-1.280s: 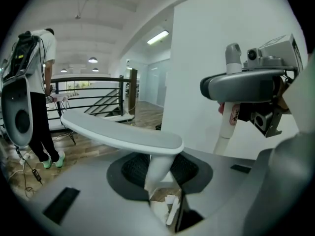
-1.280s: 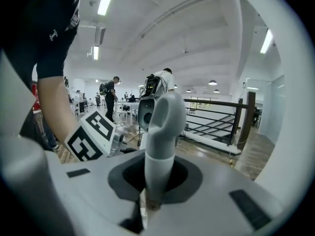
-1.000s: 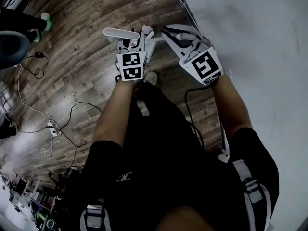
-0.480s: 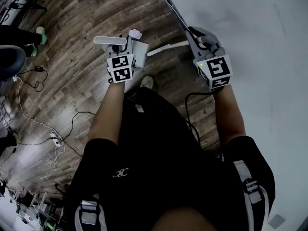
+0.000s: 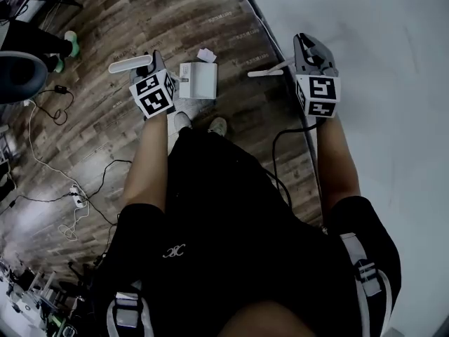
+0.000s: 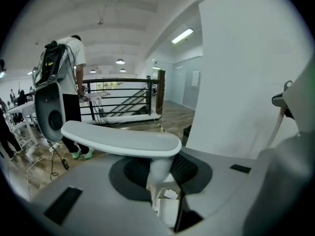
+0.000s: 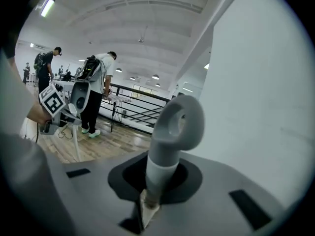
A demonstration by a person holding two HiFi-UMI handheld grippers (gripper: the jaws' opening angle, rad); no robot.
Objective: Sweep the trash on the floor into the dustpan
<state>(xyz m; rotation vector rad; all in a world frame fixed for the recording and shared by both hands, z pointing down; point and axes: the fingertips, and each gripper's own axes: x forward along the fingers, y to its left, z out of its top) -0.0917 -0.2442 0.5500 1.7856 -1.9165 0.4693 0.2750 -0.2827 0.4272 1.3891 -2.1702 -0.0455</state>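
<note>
My left gripper [image 5: 150,67] is shut on the white dustpan handle [image 5: 130,64], whose flat top crosses the left gripper view [image 6: 121,137]. The white dustpan [image 5: 198,81] sits on the wooden floor just ahead of the person's shoes [image 5: 182,120]. A white scrap of trash [image 5: 206,55] lies on the floor right beyond it. Another pale scrap shows inside the pan below the jaws [image 6: 170,194]. My right gripper [image 5: 309,50] is shut on the broom handle [image 5: 269,70], whose looped end [image 7: 175,123] rises between the jaws. The broom head is hidden.
A white wall [image 5: 365,34] runs along the right. Black and white cables and a power strip [image 5: 77,190] lie on the floor at left. A grey rounded object [image 5: 14,69] and another person's feet [image 5: 64,42] are at far left. A black railing [image 6: 118,95] stands ahead.
Both grippers have spread apart, the left going left and the right going right. The dustpan and the scrap now show between them on the floor.
</note>
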